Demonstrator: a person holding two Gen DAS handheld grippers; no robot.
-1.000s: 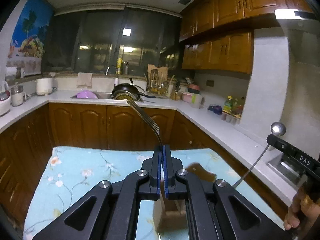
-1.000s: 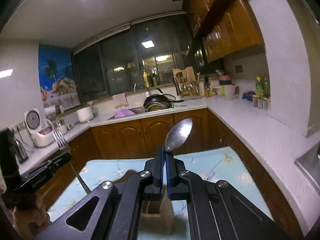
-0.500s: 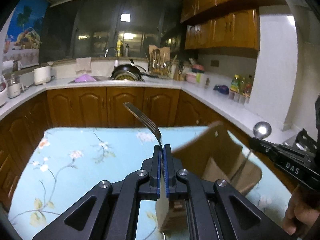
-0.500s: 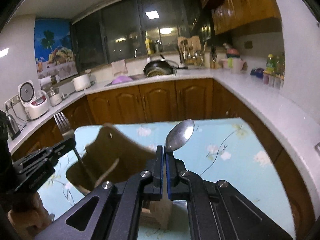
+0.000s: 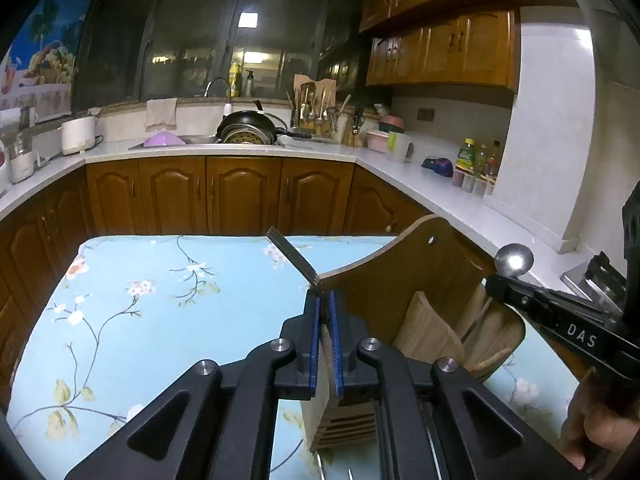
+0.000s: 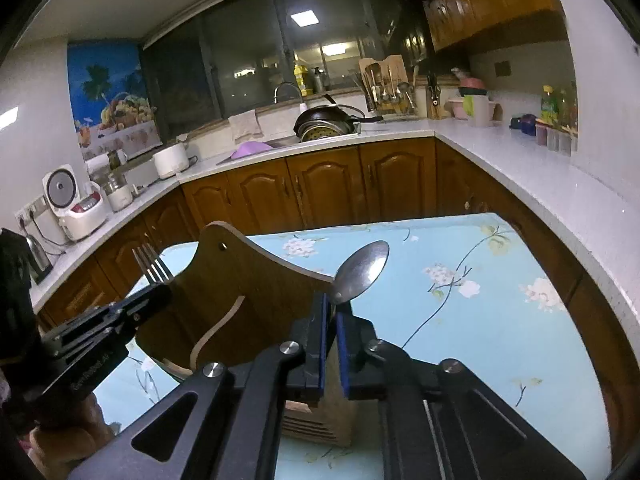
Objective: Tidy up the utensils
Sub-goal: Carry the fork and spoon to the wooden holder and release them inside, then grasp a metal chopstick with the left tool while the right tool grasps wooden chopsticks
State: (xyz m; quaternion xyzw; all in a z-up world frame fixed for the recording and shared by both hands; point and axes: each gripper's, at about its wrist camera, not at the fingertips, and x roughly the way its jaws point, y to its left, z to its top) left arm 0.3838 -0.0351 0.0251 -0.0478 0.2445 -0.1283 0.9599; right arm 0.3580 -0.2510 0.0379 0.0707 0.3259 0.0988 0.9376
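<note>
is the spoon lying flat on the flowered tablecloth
No, the spoon stands up between the pads of the right claw, its bowl raised above the tablecloth.

Wooden cabinets [image 5: 240,196] run under a white L-shaped countertop [image 5: 420,178]; dark windows [image 5: 208,40] reflect ceiling lights, a tropical poster [image 6: 108,96] hangs at left.

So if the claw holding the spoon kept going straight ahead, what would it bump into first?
Probably the wooden utensil holder. The right claw points down at it, its jaws opening around the spoon, and the holder's box sits right under the claw's tips. Past that lies the flowered tablecloth. Depth is hard to judge.
</note>
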